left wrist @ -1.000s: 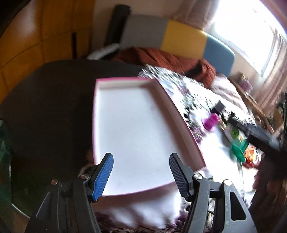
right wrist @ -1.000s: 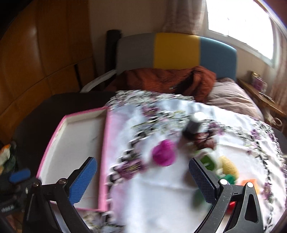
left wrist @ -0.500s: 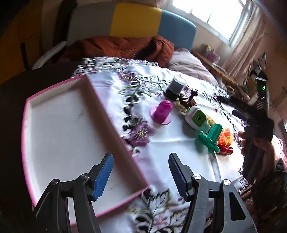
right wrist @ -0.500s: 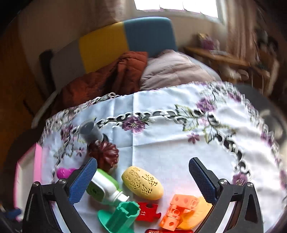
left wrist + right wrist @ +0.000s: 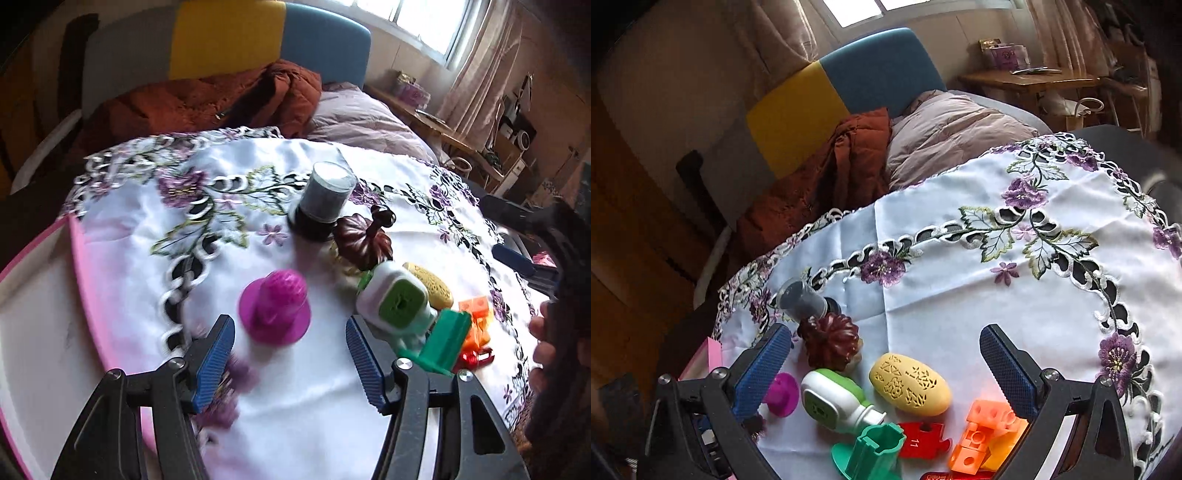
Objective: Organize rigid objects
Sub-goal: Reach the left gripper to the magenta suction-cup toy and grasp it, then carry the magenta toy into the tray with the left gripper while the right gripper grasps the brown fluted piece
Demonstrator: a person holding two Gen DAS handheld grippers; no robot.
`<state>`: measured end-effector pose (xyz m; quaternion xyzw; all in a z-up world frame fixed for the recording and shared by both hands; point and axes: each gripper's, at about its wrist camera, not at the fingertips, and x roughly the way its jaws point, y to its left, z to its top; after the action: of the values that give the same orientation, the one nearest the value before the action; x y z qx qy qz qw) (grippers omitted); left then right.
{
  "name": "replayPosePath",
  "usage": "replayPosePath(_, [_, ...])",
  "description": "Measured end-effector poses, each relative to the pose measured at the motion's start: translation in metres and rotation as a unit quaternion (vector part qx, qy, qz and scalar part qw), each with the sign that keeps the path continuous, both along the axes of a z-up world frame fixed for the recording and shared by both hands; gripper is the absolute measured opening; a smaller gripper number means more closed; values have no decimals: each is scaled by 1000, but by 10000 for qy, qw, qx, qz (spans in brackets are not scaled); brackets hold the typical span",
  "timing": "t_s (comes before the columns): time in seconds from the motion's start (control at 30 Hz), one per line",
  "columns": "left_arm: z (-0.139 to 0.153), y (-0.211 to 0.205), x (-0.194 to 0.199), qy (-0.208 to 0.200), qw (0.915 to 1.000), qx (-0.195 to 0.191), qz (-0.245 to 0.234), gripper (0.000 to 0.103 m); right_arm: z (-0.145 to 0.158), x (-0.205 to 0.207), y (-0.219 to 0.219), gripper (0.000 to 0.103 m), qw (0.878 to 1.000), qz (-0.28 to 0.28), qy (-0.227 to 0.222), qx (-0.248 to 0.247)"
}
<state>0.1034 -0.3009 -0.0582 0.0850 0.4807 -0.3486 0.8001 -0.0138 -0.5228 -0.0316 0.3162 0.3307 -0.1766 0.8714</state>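
Note:
A cluster of small toys lies on the embroidered white tablecloth (image 5: 960,288). My left gripper (image 5: 290,360) is open and empty, just short of a magenta cone piece (image 5: 274,307). Past it are a grey-capped jar (image 5: 325,197), a dark brown pumpkin (image 5: 364,243), a white and green bottle (image 5: 397,306), a yellow oval (image 5: 430,284), a green peg piece (image 5: 445,341) and orange blocks (image 5: 476,314). My right gripper (image 5: 882,367) is open and empty above the yellow oval (image 5: 910,384), the bottle (image 5: 833,400), the pumpkin (image 5: 831,341) and a red puzzle piece (image 5: 921,441).
A pink-rimmed white tray (image 5: 79,266) lies at the left of the cloth. A colourful chair (image 5: 831,99) with a rust jacket (image 5: 207,99) and a pale quilt stands behind the table. A wooden side table (image 5: 1027,79) is at the back right.
My left gripper swung right from the tray toward the magenta cone. My right gripper swung right from the tray side to above the toy cluster. Both stayed open.

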Motion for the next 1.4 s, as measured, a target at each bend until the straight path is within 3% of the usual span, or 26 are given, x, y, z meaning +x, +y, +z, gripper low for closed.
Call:
replayPosePath(0.17, [-17,-22,17,-65,9989,369,275,53,1,-5,-6,103,9997,-105,-143,161])
replayPosePath(0.27, [-28,-27,24,17,9988,387,305,32,0,-6,-10,103,9995,-144,-170,229])
replayPosePath(0.37, [-24,-19,20,28,9996,125,240,32,0,-7,-13,103,9994,-214,-162,237])
replayPosePath(0.47, [-16,-9,2,-222,9997,20,115,32,-1,-7,-15,103,9992,-231,-161,286])
replayPosePath(0.7, [-2,19,-37,-313,9992,-221,-63,32,-7,1,-5,100,9998,-45,106,168])
replayPosePath(0.8, [3,36,-47,-218,9990,-381,16,32,-9,5,2,91,9996,134,243,58])
replayPosePath(0.87, [7,48,-51,-199,9987,-457,93,32,-11,12,13,72,9987,349,371,-71])
replayPosePath(0.97, [14,63,-57,-177,9981,-573,135,32,-14,21,31,57,9955,695,560,-315])
replayPosePath(1.23, [28,92,-60,-167,9961,-806,323,32,-18,69,56,54,9869,1233,832,-630])
replayPosePath(1.4, [32,106,-59,-138,9944,-933,473,32,-34,113,63,51,9779,1401,1315,-823])
